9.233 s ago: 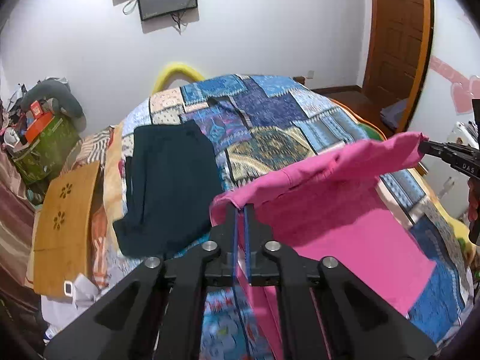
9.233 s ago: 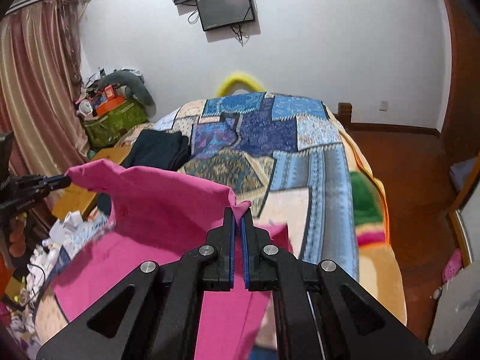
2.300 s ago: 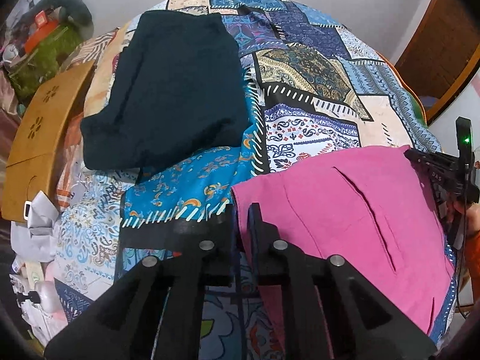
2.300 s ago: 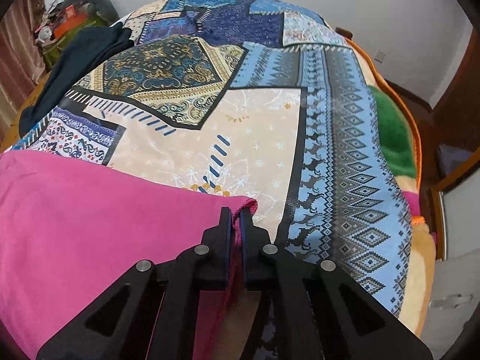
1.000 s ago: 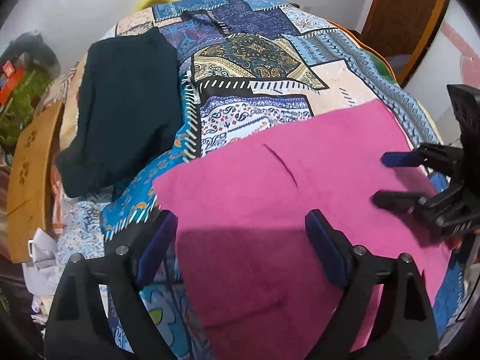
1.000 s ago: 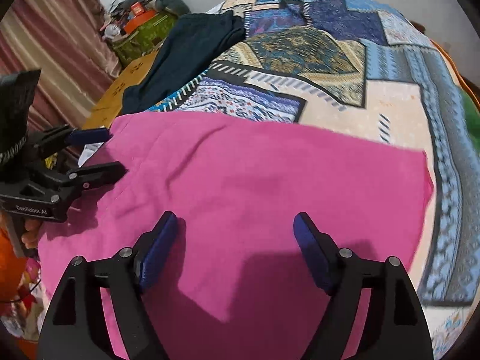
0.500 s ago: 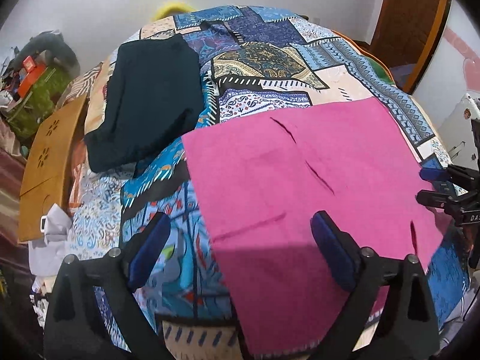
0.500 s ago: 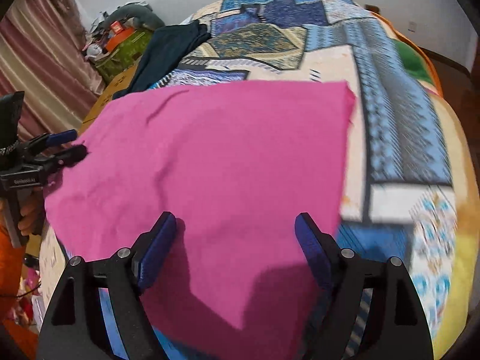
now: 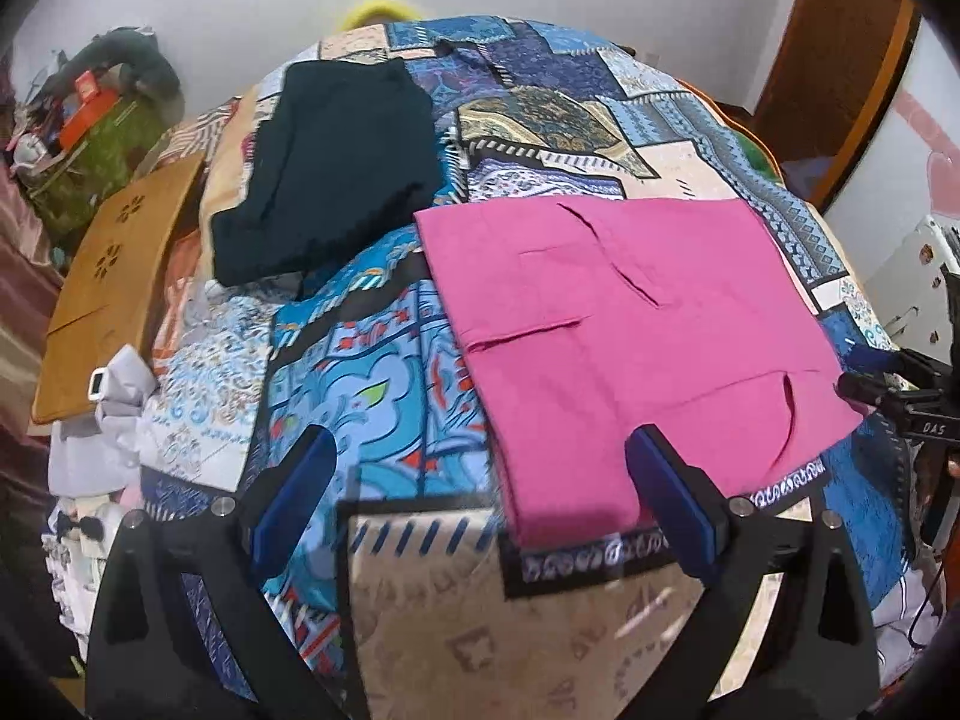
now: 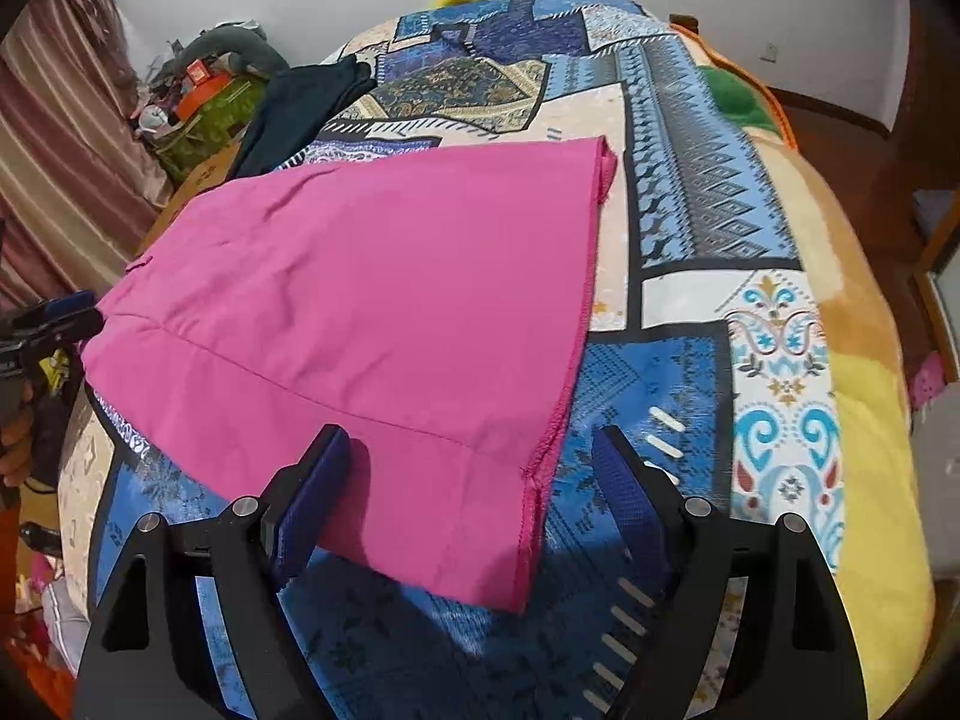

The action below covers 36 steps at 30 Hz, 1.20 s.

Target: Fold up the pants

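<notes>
The pink pants lie folded flat on the patchwork bedspread; they also fill the middle of the right wrist view. My left gripper is open and empty, above the pants' near left corner, not touching. My right gripper is open and empty, its jaws either side of the pants' near right corner, just above the cloth. The right gripper also shows at the pants' right edge in the left wrist view, and the left gripper at the left edge in the right wrist view.
A folded dark garment lies on the bed at the far left. A wooden board and a green bag stand beside the bed on the left. A wooden door is at the far right.
Both grippers have let go of the pink pants, opened wide and drawn back toward the near edge of the bed. The pants now lie flat.
</notes>
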{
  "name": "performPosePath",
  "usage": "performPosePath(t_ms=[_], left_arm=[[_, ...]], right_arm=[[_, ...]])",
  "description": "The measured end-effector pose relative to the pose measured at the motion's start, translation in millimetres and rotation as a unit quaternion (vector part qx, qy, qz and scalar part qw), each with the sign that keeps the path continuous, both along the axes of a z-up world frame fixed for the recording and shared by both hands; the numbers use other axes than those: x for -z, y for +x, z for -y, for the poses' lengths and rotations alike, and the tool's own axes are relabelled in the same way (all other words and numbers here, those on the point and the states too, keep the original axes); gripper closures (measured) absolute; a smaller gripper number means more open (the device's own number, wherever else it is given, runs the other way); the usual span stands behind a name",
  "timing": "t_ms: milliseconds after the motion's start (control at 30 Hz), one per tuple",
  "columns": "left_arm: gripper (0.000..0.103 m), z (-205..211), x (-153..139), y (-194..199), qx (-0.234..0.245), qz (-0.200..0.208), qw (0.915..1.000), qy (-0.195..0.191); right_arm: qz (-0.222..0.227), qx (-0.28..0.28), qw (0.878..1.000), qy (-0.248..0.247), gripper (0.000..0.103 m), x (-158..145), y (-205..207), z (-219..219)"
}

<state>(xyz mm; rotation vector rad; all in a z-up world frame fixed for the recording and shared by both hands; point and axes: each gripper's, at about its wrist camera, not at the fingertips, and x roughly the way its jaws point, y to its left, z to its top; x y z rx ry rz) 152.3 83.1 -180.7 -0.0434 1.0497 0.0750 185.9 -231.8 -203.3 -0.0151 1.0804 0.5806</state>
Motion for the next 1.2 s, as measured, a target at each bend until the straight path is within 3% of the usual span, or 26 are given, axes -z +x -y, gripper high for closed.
performPosePath(t_ms=[67,233,367,467,633,767,933,1033,1133,1200], left_arm=[[0.004,-6,-5,-5,-0.021,0.001,0.9997,-0.009],[0.004,-23,-17,-17,-0.078,0.017,0.9935,-0.081],[0.004,-16,-17,-24,-0.079,0.020,0.9901,-0.114],[0.005,-3,-12,-29,-0.069,0.012,0.9894,-0.127],[0.019,12,2,-34,-0.055,-0.014,0.9835,-0.172],[0.019,20,9,-32,-0.046,-0.023,0.9821,-0.181],[0.019,23,10,-20,-0.030,-0.018,0.9680,-0.248],[0.022,23,11,-10,-0.033,-0.011,0.9624,-0.270],[0.046,17,12,2,-0.047,-0.004,0.9627,-0.266],[0.073,13,13,10,-0.063,-0.004,0.9693,-0.238]], right_arm=[[0.016,0.005,1.000,-0.001,0.023,-8,-3,3],[0.072,0.003,0.997,0.021,0.023,-41,-10,-7],[0.097,-0.023,0.994,0.053,0.023,-60,-14,-32],[0.102,-0.039,0.992,0.055,0.023,-57,-16,-51],[0.097,-0.065,0.993,0.026,0.023,-32,-21,-80],[0.080,-0.074,0.994,0.025,0.023,-18,-25,-85],[0.066,-0.078,0.994,0.034,0.023,-15,-27,-82],[0.062,-0.080,0.994,0.036,0.023,-12,-28,-84],[0.059,-0.080,0.994,0.038,0.023,-12,-28,-84],[0.057,-0.080,0.994,0.039,0.023,-12,-28,-84]])
